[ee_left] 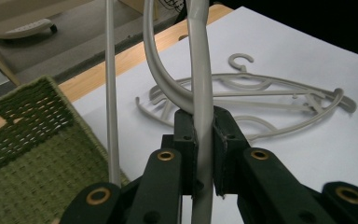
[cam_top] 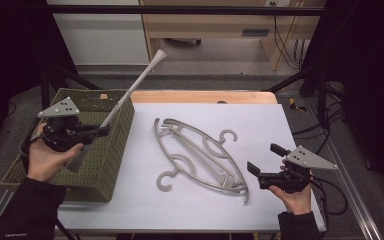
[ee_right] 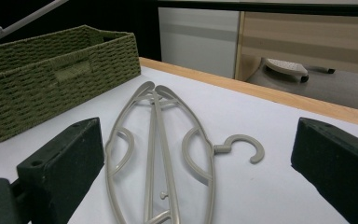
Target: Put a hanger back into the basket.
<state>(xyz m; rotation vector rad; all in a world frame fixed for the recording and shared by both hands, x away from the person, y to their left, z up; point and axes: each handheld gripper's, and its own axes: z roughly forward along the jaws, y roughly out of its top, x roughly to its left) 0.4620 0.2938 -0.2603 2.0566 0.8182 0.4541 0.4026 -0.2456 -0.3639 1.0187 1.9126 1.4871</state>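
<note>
1. This looks like a lab or recording room set up for handling trials, not a home.
2. A black metal frame (cam_top: 190, 9) runs across the top of the high view, with slanted struts at both upper sides, like a camera rig around the work table (cam_top: 260, 130).
3. The table has a white sheet over a light wooden top, whose edge shows at the upper middle.
4. Loose black cables (cam_top: 286, 47) hang by a plain wooden cabinet (cam_top: 220, 25) at the upper right.
5. The floor (cam_top: 215, 52) behind is bare and grey; a chair base (ee_right: 286, 66) stands on it at the upper right of the right gripper view.
</note>
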